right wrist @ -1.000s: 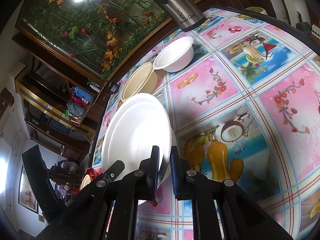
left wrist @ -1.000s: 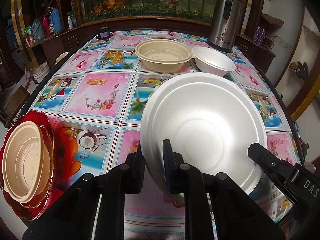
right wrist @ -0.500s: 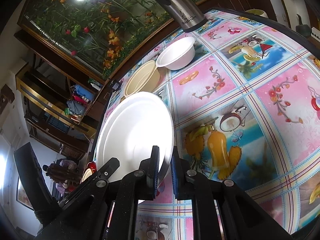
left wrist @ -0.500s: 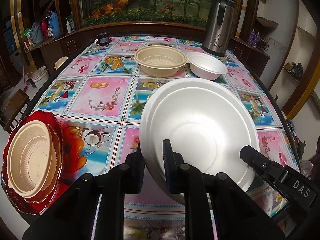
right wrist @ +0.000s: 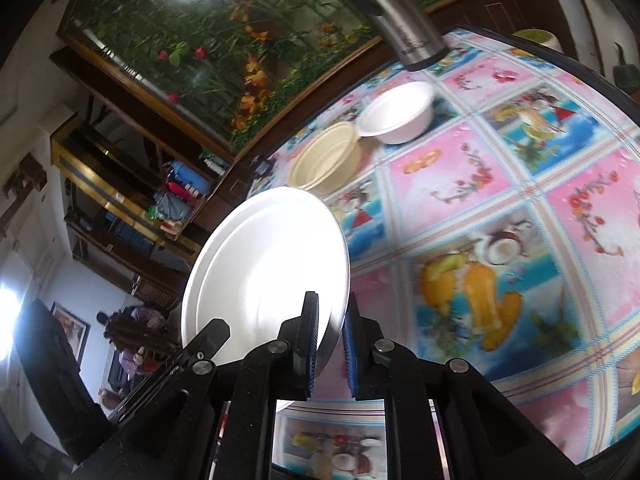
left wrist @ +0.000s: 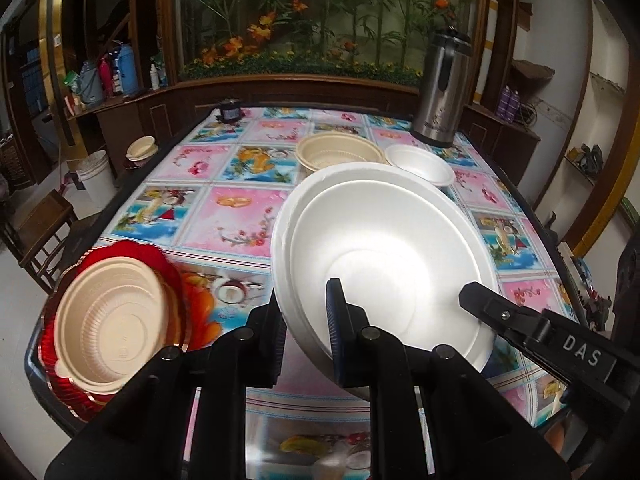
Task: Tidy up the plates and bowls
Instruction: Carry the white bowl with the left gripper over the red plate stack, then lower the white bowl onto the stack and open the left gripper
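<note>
Gripping the large white foam bowl [left wrist: 384, 248] from two sides: the left gripper [left wrist: 306, 320] is pinching the bowl's near-left rim, jaws narrow, one finger inside the wall and one outside. The right gripper [right wrist: 330, 344] is clamping the opposite rim in the same way, its blue-edged pads pressing on both faces of the wall; its black finger is also showing at the right of the left wrist view. The bowl is hanging tilted above the patterned tablecloth [left wrist: 224, 208], apart from the surface, with what looks like a second white rim nested behind it. On the far side of the table a beige ribbed bowl [left wrist: 340, 154] and a small white bowl [left wrist: 420, 162] are sitting touching each other, near a steel thermos [left wrist: 440, 92]. At the near left edge, a beige bowl [left wrist: 110, 324] is resting in a red plate [left wrist: 168, 264], slightly blurred.
</note>
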### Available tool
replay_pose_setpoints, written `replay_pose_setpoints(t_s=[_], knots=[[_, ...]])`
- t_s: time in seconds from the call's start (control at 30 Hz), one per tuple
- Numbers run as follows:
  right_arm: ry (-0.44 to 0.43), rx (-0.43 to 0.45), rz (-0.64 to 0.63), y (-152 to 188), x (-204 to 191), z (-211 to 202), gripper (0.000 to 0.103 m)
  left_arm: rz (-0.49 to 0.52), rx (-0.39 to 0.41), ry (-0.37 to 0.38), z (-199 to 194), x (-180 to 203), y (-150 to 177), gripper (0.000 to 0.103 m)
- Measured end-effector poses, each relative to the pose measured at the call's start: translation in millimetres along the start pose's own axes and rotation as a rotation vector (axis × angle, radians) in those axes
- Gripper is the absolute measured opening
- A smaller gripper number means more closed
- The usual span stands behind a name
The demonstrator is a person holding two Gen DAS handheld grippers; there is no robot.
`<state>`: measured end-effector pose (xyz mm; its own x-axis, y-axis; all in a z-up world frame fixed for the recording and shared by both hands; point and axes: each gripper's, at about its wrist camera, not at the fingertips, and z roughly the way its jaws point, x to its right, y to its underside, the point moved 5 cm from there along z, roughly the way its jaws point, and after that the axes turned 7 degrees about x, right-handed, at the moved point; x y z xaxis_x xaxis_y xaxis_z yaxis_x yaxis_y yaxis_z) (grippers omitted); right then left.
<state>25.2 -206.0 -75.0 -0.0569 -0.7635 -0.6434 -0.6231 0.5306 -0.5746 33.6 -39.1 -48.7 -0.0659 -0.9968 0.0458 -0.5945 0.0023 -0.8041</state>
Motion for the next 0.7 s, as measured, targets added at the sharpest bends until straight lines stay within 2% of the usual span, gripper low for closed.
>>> replay_pose_setpoints(t_s=[0.33, 0.57, 0.7], knots=[[-0.116, -0.068, -0.118, 22, -89, 38, 0.012, -0.078, 0.07, -0.122, -35, -85, -10, 0.017], [-0.169, -0.176, -0.201, 68, -146, 83, 0.012, -0.196, 0.002, -0.226, -30, -168, 15, 0.017], [-0.184, -0.226, -0.239, 92, -169, 103, 0.012, -0.244, -0.038, -0.258, -23, -200, 29, 0.017]])
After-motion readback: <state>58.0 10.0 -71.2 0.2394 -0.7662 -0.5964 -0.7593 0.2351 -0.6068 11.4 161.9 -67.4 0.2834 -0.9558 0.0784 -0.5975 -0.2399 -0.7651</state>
